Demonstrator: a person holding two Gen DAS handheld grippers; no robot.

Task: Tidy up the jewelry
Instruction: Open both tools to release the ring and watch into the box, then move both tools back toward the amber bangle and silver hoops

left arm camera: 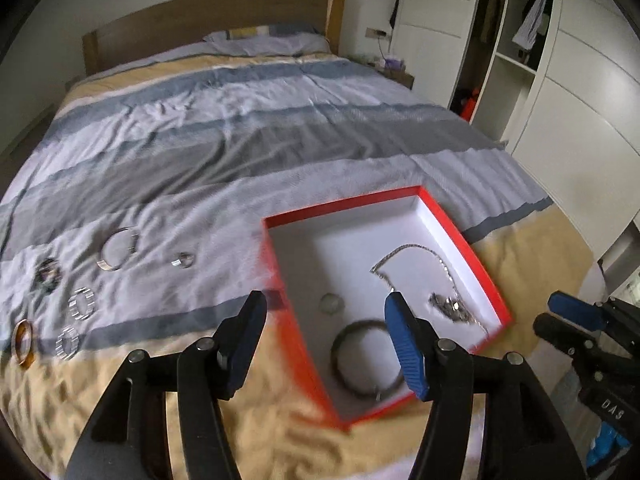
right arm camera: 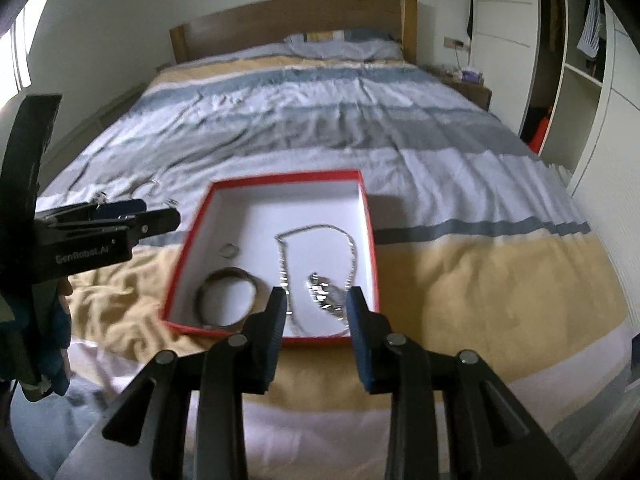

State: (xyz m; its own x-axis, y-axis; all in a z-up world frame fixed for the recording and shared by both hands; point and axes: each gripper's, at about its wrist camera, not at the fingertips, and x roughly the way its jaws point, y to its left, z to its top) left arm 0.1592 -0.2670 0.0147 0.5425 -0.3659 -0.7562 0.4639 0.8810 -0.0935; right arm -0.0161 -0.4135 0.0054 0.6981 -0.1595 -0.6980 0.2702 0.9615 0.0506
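Note:
A red box (left arm camera: 456, 220) with a white inside lies on the bed; it also shows in the right wrist view (right arm camera: 370, 216). In it lie a silver chain necklace (left arm camera: 444, 276) (right arm camera: 320, 264), a dark bangle (left arm camera: 366, 360) (right arm camera: 228, 296) and a small ring (left arm camera: 332, 304) (right arm camera: 229, 250). On the cover to the left lie a silver bangle (left arm camera: 118, 254), a small ring (left arm camera: 184, 259), a dark beaded bracelet (left arm camera: 48, 274), two crystal rings (left arm camera: 82, 302) and an amber bangle (left arm camera: 24, 344). My left gripper (left arm camera: 324, 300) is open and empty above the box's near left edge. My right gripper (right arm camera: 316, 296) is open and empty above the box's near side.
The striped bed cover (left arm camera: 240, 128) runs to a wooden headboard (left arm camera: 208, 16). A white wardrobe (left arm camera: 560, 100) stands to the right, a nightstand (left arm camera: 400, 74) by the pillow. The right gripper shows at the right edge of the left wrist view (left arm camera: 576, 316).

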